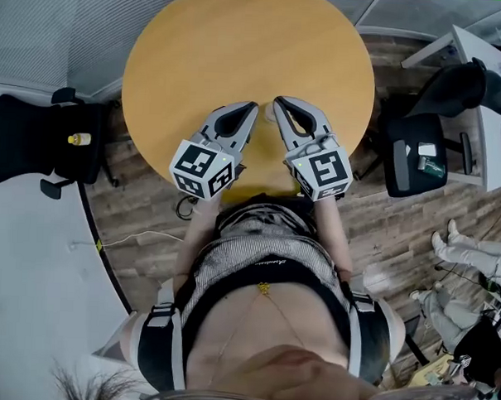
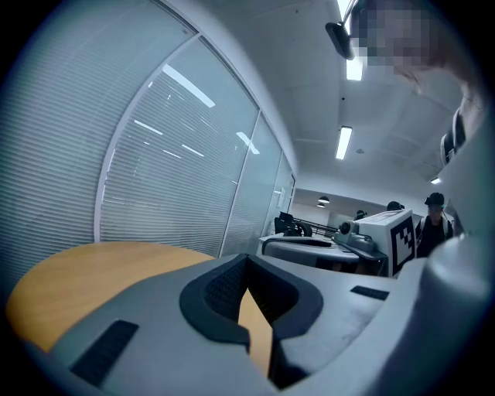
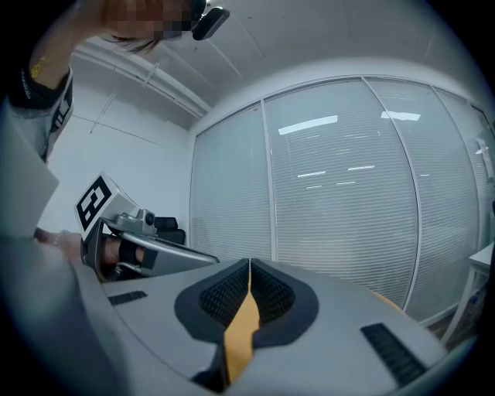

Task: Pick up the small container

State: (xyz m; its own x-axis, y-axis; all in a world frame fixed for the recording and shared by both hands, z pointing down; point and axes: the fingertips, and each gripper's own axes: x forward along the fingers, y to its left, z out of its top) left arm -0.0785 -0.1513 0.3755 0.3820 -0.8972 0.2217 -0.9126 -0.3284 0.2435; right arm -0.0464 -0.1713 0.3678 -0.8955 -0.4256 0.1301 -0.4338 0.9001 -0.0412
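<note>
Scanning the head view from its left edge, the only likely candidate for the task's thing is a small yellow object (image 1: 79, 138) on the seat of the black chair (image 1: 21, 148) at middle left. It is too small to say for sure that it is the container, or which way its long axis runs. It sits well apart from both tools, off the round table (image 1: 241, 37), whose wooden top shows nothing on it. Near the frame's centre the left gripper (image 1: 251, 110) hangs over the table's near edge, jaws pressed together at the tips with nothing between the pads. Just beside it the right gripper (image 1: 280, 103) matches it, jaws shut and empty, and both point toward the top of the frame. If the yellow object is the target, it lies to the left of and behind the jaws. The left gripper is then the nearer one and would need to swing round toward the frame's left edge.
</note>
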